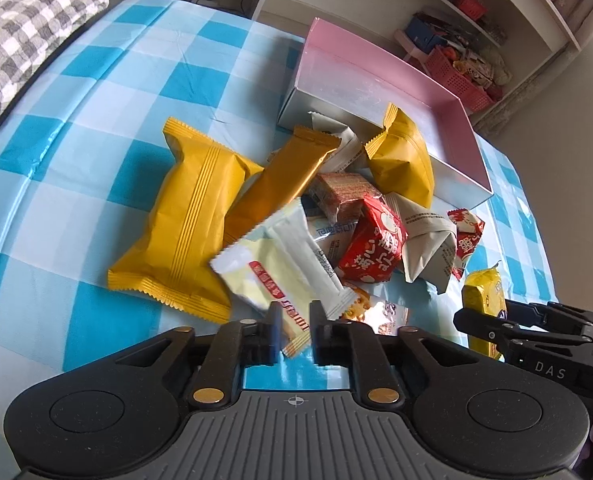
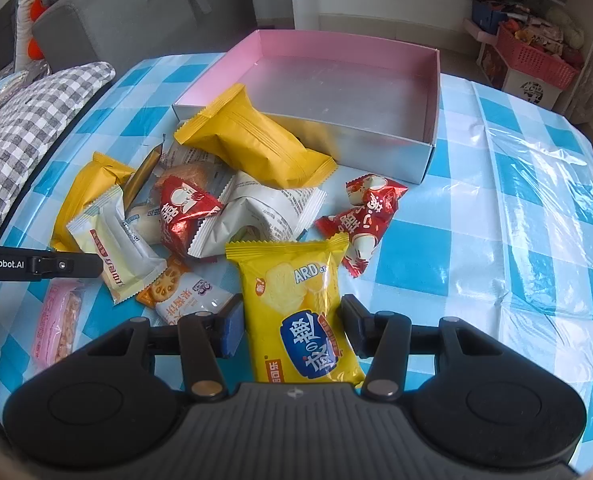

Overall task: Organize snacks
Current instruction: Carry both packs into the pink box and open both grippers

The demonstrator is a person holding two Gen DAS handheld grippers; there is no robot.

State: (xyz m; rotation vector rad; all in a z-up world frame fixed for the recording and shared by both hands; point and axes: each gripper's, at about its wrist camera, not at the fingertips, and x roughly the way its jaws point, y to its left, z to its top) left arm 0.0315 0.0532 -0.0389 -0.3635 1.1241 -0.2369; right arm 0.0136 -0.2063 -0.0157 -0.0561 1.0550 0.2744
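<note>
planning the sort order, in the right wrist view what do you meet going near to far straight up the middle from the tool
right tool → yellow chip packet → white printed wrapper → big yellow pouch → pink-lined box, nothing in it yet.

A chip packet (image 2: 296, 308) lies between my right jaws, on the surface (image 2: 496, 240). A heap of snack packets (image 2: 232, 200) sits ahead and left of them, and the box (image 2: 432, 112) stands behind the heap. A cream packet's (image 1: 280, 276) end lies between my left jaws.
</note>
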